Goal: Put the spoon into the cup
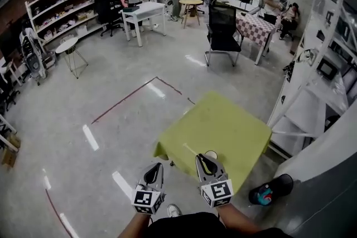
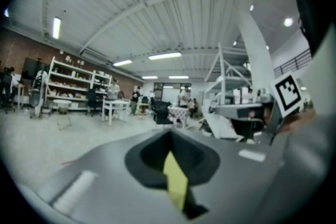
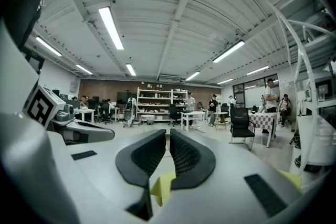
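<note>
Both claws were held low in front of the person, at the near edge of a small table (image 1: 240, 120) covered with a yellow-green cloth (image 1: 223, 125). The right gripper (image 1: 201, 159) had its two black ribbed jaws almost together, with only a thin slit left between them, and nothing was in this slit; in its own view (image 3: 168, 134) only a piece of the cloth showed under the jaws. The left gripper (image 1: 157, 166) was also closed and empty; in its own view (image 2: 170, 135) the jaws met at the tips, and a strip of the cloth showed lower down. The spoon (image 1: 189, 149), thin and white, lay flat on the cloth near the front edge. The cup (image 1: 211, 154) stood just beside the spoon, close to the right gripper's tips. Neither claw touched the spoon or the cup.
</note>
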The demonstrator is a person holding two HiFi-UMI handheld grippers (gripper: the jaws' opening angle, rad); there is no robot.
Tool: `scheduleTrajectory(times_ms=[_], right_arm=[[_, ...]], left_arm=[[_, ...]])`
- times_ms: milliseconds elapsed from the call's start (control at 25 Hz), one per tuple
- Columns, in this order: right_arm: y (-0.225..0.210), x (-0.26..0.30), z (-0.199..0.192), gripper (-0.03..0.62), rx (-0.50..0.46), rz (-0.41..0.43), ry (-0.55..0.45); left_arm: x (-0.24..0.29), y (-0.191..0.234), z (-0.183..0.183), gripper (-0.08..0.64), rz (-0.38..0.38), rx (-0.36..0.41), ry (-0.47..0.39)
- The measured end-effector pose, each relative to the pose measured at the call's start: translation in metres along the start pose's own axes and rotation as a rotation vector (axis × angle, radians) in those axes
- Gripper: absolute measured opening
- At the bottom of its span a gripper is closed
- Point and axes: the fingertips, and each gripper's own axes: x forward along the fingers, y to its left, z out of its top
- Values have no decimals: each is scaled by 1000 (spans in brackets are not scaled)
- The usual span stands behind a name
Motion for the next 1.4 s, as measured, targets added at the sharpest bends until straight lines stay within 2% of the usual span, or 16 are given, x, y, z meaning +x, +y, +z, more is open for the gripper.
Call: scheduleTrajectory(times_ms=[160, 320, 560, 800, 1000, 1400], right_arm=[[-9, 3, -10, 26, 3, -63, 27], [-26, 2, -20, 26, 1, -127, 59], [-59, -6, -39, 26, 62, -213, 94], [-83, -4, -55, 26, 63, -241, 126], [-101, -16, -81, 26, 156, -267, 180], [-124, -24, -127, 26, 211, -310, 279]], left_arm=[[15, 7, -1, 7, -51, 30, 14], [29, 3, 0, 7, -111, 27, 2], [62, -11, -9, 7, -173, 30, 24], [98, -30, -14, 7, -240, 68, 37], [124, -49, -37, 8, -271, 77, 95], [159, -67, -75, 7, -303, 60, 174]])
